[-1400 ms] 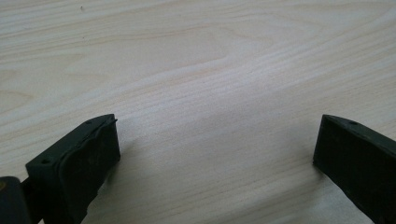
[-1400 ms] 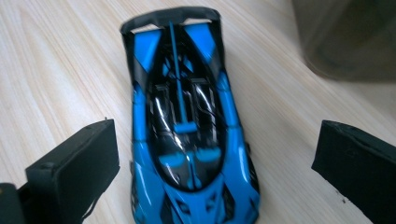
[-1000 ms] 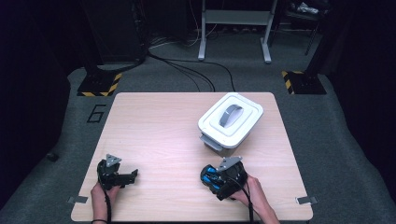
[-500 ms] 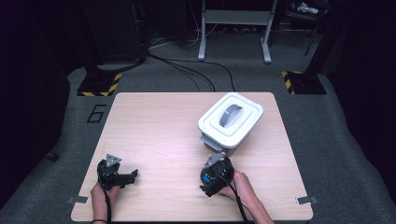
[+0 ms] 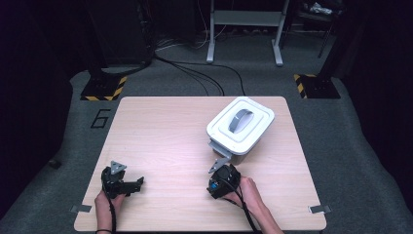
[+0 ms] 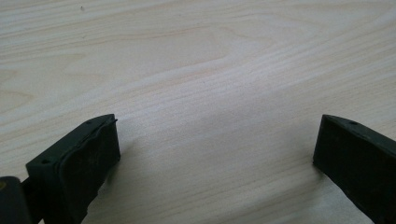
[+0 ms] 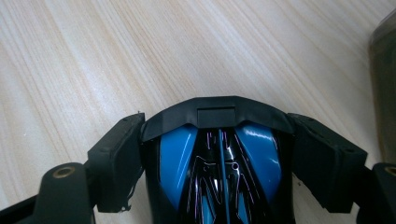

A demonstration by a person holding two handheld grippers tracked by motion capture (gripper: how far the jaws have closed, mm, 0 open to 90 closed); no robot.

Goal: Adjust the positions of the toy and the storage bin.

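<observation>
A glossy blue and black rounded object (image 7: pixel 219 158) lies low on the wooden table (image 5: pixel 160 131), near its front edge right of centre (image 5: pixel 213 186). My right gripper (image 7: pixel 217 126) has just been closing its jaws on it, and both pads now press on its sides. The high view puts this gripper (image 5: pixel 218 184) just in front of a white lidded box (image 5: pixel 240 126) with a grey handle. At the front left my left gripper (image 5: pixel 136 184) rests on the table. Its jaws stand wide apart over bare wood (image 6: pixel 217 140).
The box's dark side wall (image 7: pixel 385 93) stands close on the right of my right gripper. A black "6" (image 5: pixel 100 118) is marked on the floor left of the table. Cables and metal stand legs (image 5: pixel 212 34) lie beyond the far edge.
My right gripper has slid a little to the left over the blue and black object, and its jaws have closed onto it. The left gripper has stayed put.
</observation>
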